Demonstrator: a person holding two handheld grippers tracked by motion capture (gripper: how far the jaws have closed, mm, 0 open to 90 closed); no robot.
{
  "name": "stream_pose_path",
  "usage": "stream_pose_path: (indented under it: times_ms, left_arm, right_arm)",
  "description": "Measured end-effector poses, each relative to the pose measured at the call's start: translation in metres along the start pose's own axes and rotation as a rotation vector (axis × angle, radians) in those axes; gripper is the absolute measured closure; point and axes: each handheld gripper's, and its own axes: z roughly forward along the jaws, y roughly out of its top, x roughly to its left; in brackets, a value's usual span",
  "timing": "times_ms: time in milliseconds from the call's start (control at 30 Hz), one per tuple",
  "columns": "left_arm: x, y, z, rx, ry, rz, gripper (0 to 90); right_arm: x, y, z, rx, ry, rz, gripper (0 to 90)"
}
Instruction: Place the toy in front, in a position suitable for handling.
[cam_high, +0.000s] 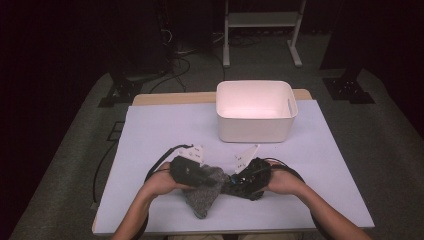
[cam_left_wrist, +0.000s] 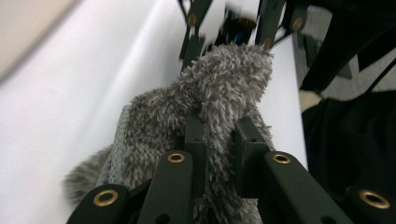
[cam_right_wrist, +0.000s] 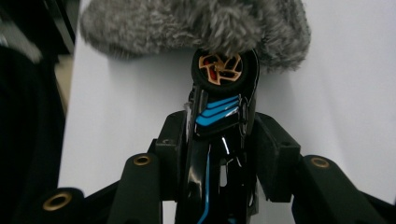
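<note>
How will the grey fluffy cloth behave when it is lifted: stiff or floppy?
Probably floppy: the cloth sags below the left gripper pinching it. It looks light, since a small pinch carries it. Its long pile should grip rather than slip.

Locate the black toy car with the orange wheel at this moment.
In the right gripper view, the toy car sits between the right tool's jaws, nose against the grey fluffy cloth.

A lab: dark curtains (cam_high: 60, 40), floor cables (cam_high: 175, 62), covered table (cam_high: 150, 130).
</note>
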Motion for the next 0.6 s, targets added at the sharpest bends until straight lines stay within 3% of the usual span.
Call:
stream_pose_path:
  times_ms: [267,333,600]
  left_arm:
    - [-0.010,0.025,-0.041,-0.027,0.028,0.052,79.0]
    - [-0.012,0.029,-0.041,0.007,0.041,0.068,78.9]
    - [-0.016,0.039,-0.036,-0.025,0.022,0.088,78.7]
  right_arm:
    - [-0.001,0.025,0.002,-0.164,0.032,-0.011,57.3]
    - [0.001,0.027,0.002,-0.173,0.031,-0.021,57.3]
    - [0.004,0.016,-0.007,-0.196,0.012,-0.032,57.3]
